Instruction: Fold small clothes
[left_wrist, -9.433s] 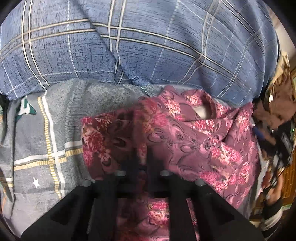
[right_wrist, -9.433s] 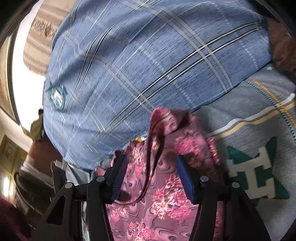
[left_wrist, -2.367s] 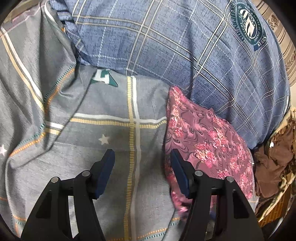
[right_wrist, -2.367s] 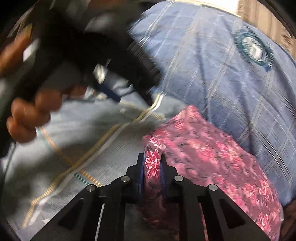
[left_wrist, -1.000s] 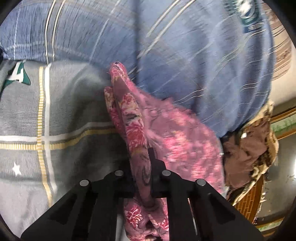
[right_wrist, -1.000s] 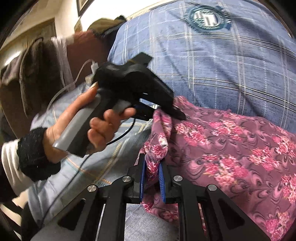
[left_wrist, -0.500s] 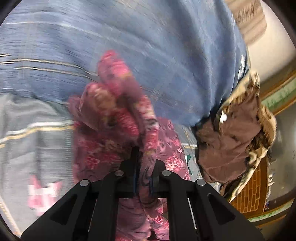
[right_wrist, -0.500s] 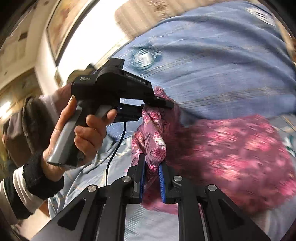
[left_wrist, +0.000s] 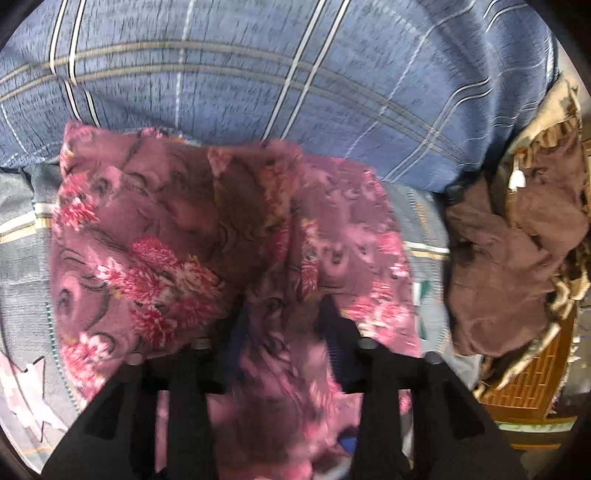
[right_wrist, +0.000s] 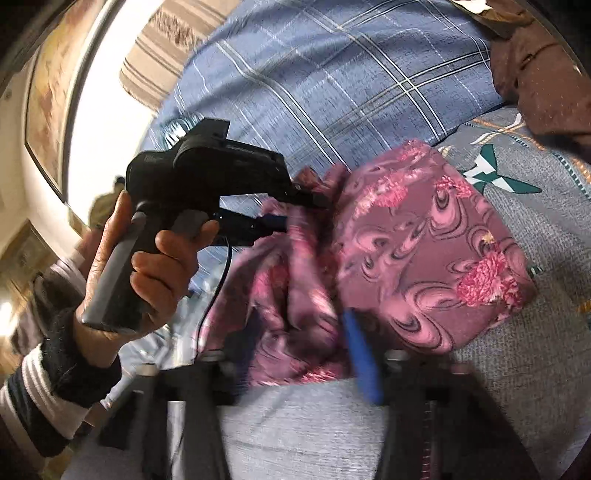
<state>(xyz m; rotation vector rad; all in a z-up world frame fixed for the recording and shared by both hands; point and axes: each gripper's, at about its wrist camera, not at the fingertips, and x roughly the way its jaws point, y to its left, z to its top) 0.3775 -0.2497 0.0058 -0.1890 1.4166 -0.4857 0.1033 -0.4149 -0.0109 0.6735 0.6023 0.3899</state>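
My right hand-held gripper (right_wrist: 295, 369) has its jaws spread, a bunched fold of the floral garment (right_wrist: 424, 258) loose between them; my left hand-held gripper (left_wrist: 280, 325), also parted, lies just beside; the garment runs away from me across the bed (right_wrist: 535, 369) toward the blue plaid pillow (right_wrist: 351, 74).

Pink floral garment (left_wrist: 229, 236) bunched, folded over, on bedsheet.
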